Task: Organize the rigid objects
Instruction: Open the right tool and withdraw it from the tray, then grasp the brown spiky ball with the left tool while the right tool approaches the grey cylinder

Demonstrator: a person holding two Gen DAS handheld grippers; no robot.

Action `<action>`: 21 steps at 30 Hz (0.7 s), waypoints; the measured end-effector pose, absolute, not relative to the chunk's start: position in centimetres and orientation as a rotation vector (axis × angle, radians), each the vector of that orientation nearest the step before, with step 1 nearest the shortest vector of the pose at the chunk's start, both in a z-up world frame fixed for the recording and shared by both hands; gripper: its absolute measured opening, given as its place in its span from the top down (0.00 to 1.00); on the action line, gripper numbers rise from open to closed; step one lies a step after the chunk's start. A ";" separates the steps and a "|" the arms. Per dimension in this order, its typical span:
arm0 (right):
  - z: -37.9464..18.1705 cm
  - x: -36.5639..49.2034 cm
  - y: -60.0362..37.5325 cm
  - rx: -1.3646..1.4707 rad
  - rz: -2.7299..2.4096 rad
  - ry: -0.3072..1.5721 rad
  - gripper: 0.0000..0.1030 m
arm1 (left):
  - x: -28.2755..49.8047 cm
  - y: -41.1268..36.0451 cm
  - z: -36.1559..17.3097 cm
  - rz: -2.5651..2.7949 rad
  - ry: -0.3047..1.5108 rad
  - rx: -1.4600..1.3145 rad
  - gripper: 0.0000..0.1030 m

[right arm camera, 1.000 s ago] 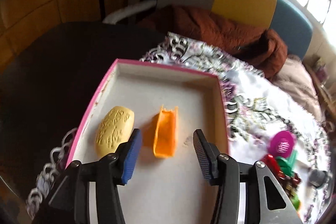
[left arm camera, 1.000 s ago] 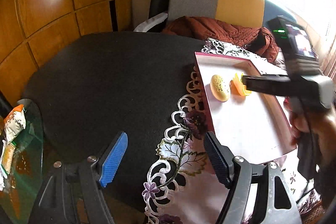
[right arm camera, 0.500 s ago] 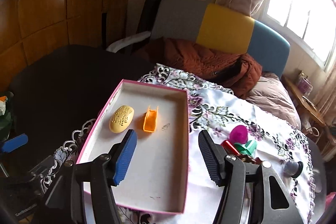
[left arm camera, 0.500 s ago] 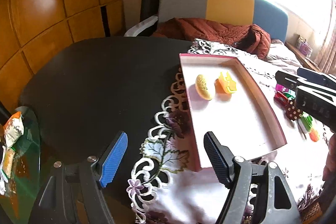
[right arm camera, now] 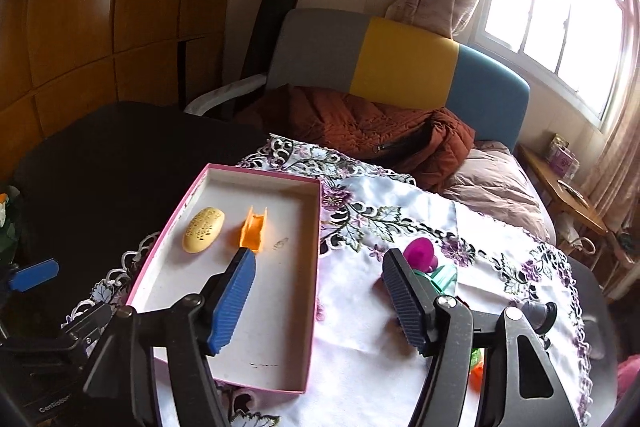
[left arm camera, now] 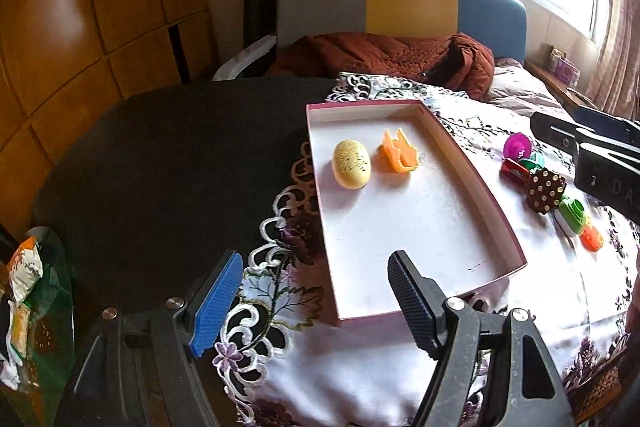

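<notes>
One pink-rimmed tray (left arm camera: 486, 193) lies on the embroidered white cloth (left arm camera: 360, 367), which covers part of a dark round table (left arm camera: 160, 167). Inside the tray sit two things, side by side near its far end — a yellow oval piece (left arm camera: 351, 164) with a patterned top and an orange open-sided clip (left arm camera: 399, 151), just beside each other but apart.

To the right of the tray, on the cloth, is a cluster of small items. In the left wrist view six can be counted: a magenta round piece (left arm camera: 517, 145), a red piece (left arm camera: 514, 171), a teal piece (left arm camera: 534, 159) partly hidden behind, a brown dotted block (left arm camera: 545, 190), a green ring-shaped piece (left arm camera: 573, 214) and a small orange piece (left arm camera: 592, 239).

The left gripper (left arm camera: 316, 307) is released, its jaws spread wide and empty, above the near left corner of the tray. The right gripper (right arm camera: 320, 301) is likewise released and holds nothing — it hangs over the tray's right rim, its right finger in front of the magenta piece. A rust-coloured jacket (right arm camera: 360, 131) lies on the one grey, yellow and blue chair (right arm camera: 400, 63) beyond the table.
</notes>
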State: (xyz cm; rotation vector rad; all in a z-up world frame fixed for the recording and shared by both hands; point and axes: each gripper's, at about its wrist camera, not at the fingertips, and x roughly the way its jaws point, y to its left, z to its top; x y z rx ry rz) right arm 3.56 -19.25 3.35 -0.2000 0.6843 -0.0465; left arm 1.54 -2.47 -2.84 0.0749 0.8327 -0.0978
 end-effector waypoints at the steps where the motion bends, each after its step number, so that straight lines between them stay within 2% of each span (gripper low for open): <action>1: 3.3 3.5 -19.4 -0.200 -0.051 0.684 0.35 | 1.5 -2.7 -2.8 -0.103 0.832 0.080 0.26; 12: 2.9 3.0 -23.0 -0.187 -0.107 0.697 0.30 | 1.7 -5.8 -2.2 -0.185 0.830 0.113 0.26; 21: 1.7 3.8 -31.2 -0.169 -0.245 0.767 0.24 | 2.5 -10.0 -1.8 -0.352 0.855 0.110 0.26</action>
